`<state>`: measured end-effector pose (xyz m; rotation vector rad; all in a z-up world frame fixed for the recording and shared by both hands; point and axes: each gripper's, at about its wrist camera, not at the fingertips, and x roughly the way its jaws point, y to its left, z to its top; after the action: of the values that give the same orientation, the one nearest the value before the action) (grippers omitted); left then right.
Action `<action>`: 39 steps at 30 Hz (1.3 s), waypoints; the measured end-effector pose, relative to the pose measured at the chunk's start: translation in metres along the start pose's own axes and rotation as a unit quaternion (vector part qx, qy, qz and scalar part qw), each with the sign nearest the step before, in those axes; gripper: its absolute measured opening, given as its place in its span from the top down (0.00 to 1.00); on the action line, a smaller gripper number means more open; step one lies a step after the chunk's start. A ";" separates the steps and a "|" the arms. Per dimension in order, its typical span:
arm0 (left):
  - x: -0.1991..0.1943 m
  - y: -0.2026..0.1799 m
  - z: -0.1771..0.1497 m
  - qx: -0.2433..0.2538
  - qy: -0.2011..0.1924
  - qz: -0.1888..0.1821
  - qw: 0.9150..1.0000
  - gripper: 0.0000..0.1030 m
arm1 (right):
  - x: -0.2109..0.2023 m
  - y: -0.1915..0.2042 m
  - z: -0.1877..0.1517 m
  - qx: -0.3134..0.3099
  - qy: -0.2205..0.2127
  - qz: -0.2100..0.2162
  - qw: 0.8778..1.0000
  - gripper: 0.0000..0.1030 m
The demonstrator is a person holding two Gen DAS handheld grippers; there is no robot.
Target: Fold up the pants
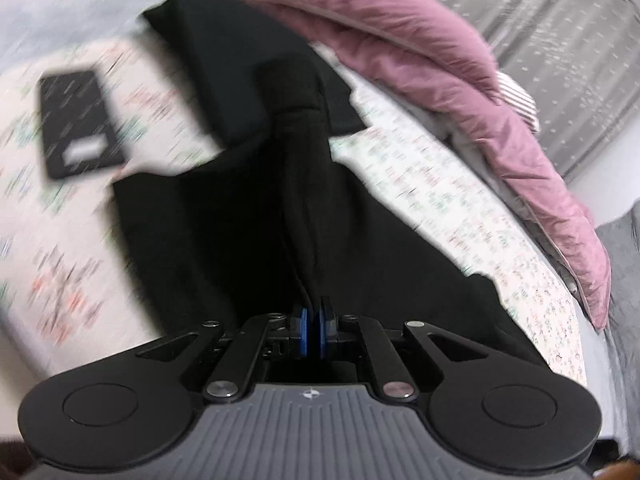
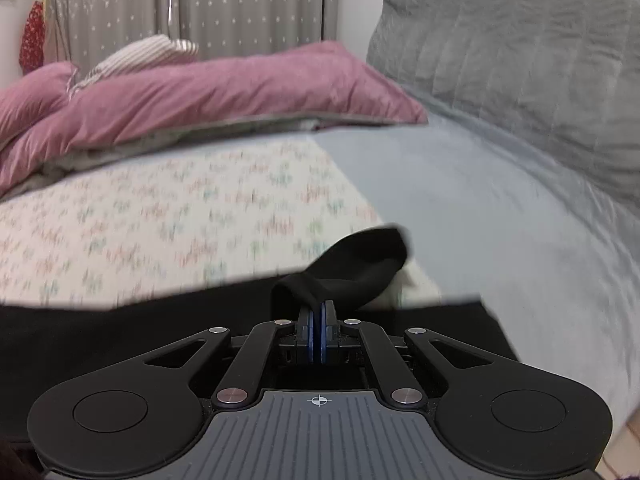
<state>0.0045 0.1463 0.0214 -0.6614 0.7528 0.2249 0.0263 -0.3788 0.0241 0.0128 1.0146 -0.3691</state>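
In the left wrist view the left gripper [image 1: 314, 322] pinches a bunched ridge of the soft, limp black pants [image 1: 224, 216] lying on the flowered bedsheet [image 1: 440, 200], and in the right wrist view the right gripper [image 2: 318, 320] is clamped on a floppy edge of the pants [image 2: 356, 268], which looks light and should be gripped at corners.

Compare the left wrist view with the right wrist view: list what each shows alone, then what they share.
Left wrist only: a dark flat rectangular object lying on the floral sheet, and the left gripper shut on the black pants.
Right wrist only: a grey pillow, and the right gripper shut on a fold of pants.
Both: pants, floral sheet, pink duvet, grey curtain.
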 end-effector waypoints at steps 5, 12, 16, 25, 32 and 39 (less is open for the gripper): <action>-0.002 0.024 -0.023 -0.045 0.025 0.004 0.999 0.78 | 0.005 -0.004 -0.041 -0.005 0.030 -0.015 0.999 0.99; -0.009 0.030 -0.028 -0.063 0.009 -0.005 0.998 0.78 | 0.034 -0.027 -0.072 0.023 0.105 -0.028 0.994 0.97; -0.028 0.022 -0.032 -0.027 -0.030 0.024 0.999 0.79 | 0.023 -0.025 -0.072 0.011 0.087 -0.028 0.996 0.97; -0.025 0.009 -0.033 0.039 -0.043 0.085 0.995 0.66 | 0.022 -0.023 -0.077 -0.028 0.099 -0.037 0.994 0.93; -0.055 -0.026 -0.033 0.109 -0.154 0.089 0.978 0.40 | -0.004 -0.030 -0.064 -0.035 0.043 -0.048 0.997 0.47; -0.014 -0.066 -0.041 0.162 -0.074 -0.033 0.984 0.20 | 0.009 0.006 -0.048 -0.126 0.029 0.001 0.992 0.33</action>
<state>-0.0008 0.0696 0.0406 -0.3556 0.6062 0.0867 -0.0074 -0.3668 -0.0097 -0.2051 1.1128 -0.2374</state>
